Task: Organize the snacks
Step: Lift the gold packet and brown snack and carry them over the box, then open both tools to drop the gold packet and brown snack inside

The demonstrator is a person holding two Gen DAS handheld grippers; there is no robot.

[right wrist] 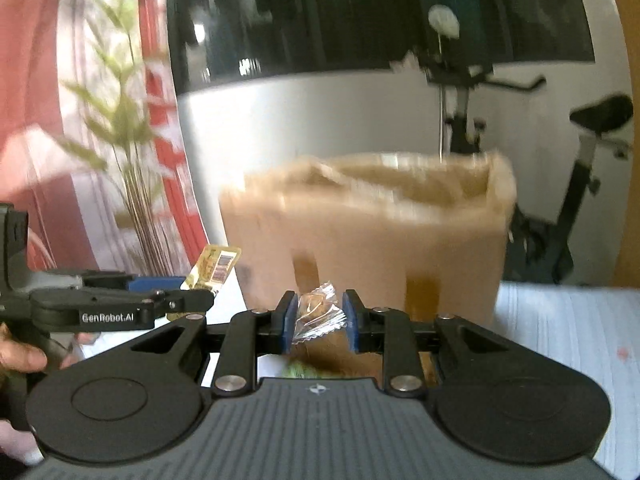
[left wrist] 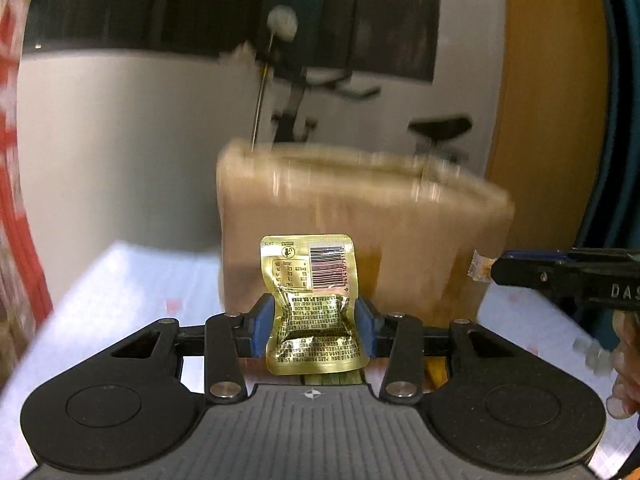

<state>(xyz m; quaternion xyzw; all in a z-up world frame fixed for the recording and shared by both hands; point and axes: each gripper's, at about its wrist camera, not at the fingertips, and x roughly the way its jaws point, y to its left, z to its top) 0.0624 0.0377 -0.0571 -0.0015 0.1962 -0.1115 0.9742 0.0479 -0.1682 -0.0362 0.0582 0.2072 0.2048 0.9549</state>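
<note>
A room in a home, with exercise gear

An exercise bike (right wrist: 576, 184) stands by a pale wall under a dark window (left wrist: 200, 4); a leafy plant (right wrist: 128, 152) rises beyond the table's (right wrist: 568, 320) left edge.

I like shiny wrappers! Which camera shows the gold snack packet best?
The left wrist view: the gold packet faces it, sharp, barcode readable, pinched in the left gripper. The right wrist view catches only its tilted top at the left.

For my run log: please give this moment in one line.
left gripper: holds gold packet | right gripper: holds clear-wrapped candy | paper bag ahead
</note>
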